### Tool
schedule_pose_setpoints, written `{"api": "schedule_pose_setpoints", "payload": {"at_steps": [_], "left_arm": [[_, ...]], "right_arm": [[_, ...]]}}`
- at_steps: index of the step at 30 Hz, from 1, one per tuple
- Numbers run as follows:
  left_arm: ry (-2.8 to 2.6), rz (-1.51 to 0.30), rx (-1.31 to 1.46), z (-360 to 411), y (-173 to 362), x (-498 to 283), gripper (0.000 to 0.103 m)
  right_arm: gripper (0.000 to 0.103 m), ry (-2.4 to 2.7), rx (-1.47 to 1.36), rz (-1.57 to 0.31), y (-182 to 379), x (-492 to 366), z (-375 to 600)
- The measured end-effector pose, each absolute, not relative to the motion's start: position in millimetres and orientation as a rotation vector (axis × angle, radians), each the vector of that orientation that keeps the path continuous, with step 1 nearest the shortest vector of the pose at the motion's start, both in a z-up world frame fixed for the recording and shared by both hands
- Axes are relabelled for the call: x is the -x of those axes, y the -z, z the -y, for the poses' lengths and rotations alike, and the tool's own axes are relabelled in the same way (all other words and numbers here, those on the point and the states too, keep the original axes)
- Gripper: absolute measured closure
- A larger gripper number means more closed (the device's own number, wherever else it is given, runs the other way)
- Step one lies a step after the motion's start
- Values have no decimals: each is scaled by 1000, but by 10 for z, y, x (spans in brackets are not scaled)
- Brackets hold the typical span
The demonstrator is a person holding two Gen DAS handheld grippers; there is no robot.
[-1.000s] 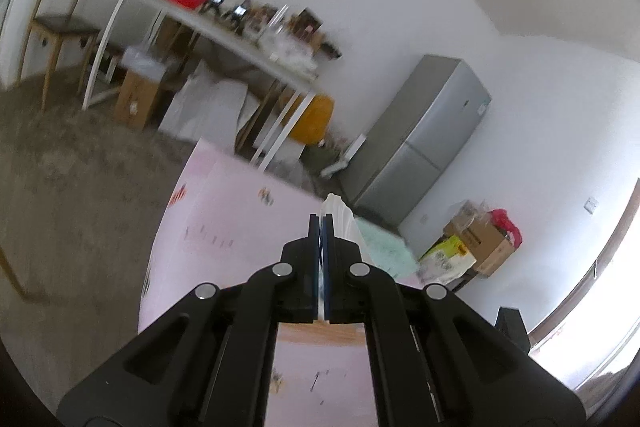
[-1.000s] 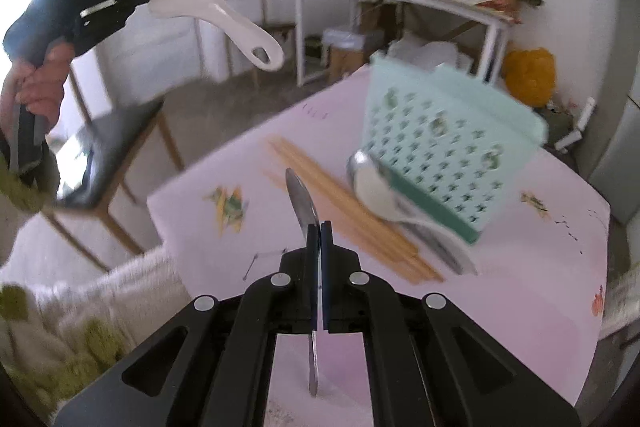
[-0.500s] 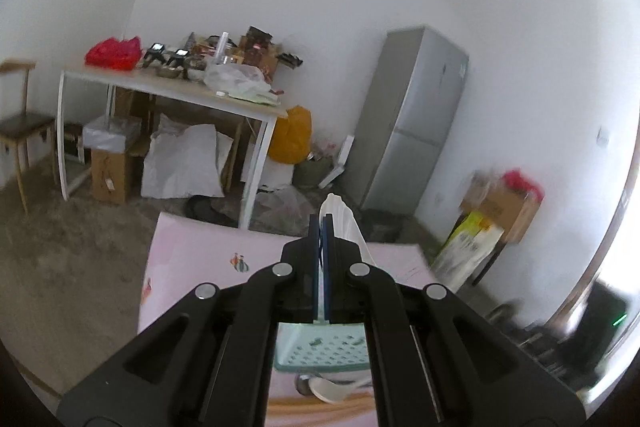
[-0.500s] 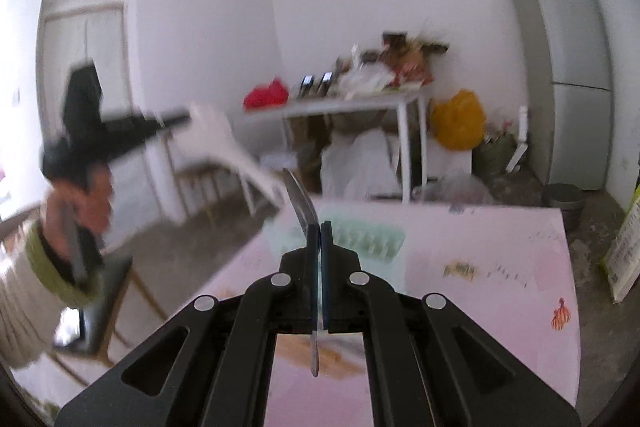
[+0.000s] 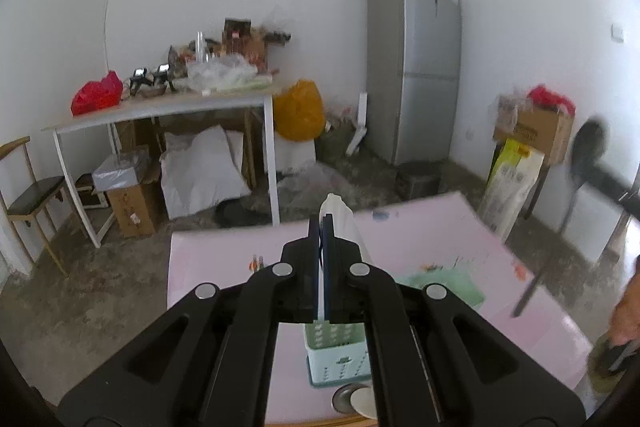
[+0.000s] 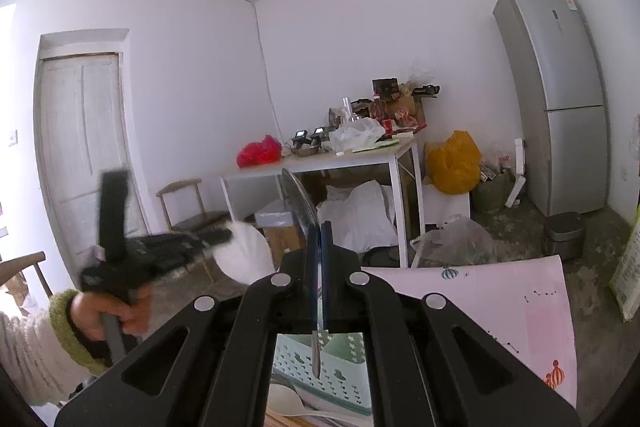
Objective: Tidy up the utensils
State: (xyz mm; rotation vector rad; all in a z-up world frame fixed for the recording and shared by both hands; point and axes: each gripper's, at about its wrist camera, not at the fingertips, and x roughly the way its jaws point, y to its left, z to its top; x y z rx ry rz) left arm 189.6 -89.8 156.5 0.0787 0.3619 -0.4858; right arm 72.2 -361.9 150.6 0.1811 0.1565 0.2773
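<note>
With both utensils lifted clear of the tabletop (image 5: 224, 267), the step in hand is carrying them to the caddy (image 5: 336, 359). The left hand-held gripper (image 5: 322, 227) is clenched on a white spoon (image 5: 340, 215); the right hand-held gripper (image 6: 320, 231) is clenched on a metal spoon (image 6: 298, 203). Next, each handle probably needs aiming down into a caddy compartment, one at a time. More utensils lie at the caddy's foot; the two grippers crowd each other.
</note>
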Motion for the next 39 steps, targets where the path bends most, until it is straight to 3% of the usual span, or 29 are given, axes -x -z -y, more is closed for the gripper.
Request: {"api": "schedule_pose_setpoints", "payload": {"at_steps": [7, 20, 26, 35, 39], "left_arm": [[369, -294, -182, 694, -1849, -1716, 103], [356, -419, -193, 690, -1195, -2084, 103], [418, -509, -63, 539, -933, -2291, 101], [500, -568, 209, 93, -655, -2343, 84], [547, -586, 275, -3, -495, -2254, 69]], "right_arm": [[102, -278, -189, -134, -1549, -849, 3625], [102, -237, -152, -218, -1360, -1461, 3509], [102, -224, -166, -268, -1148, -1604, 3560], [101, -230, -194, -332, -796, -1698, 3555], [100, -240, -197, -386, -615, -1690, 3533]]}}
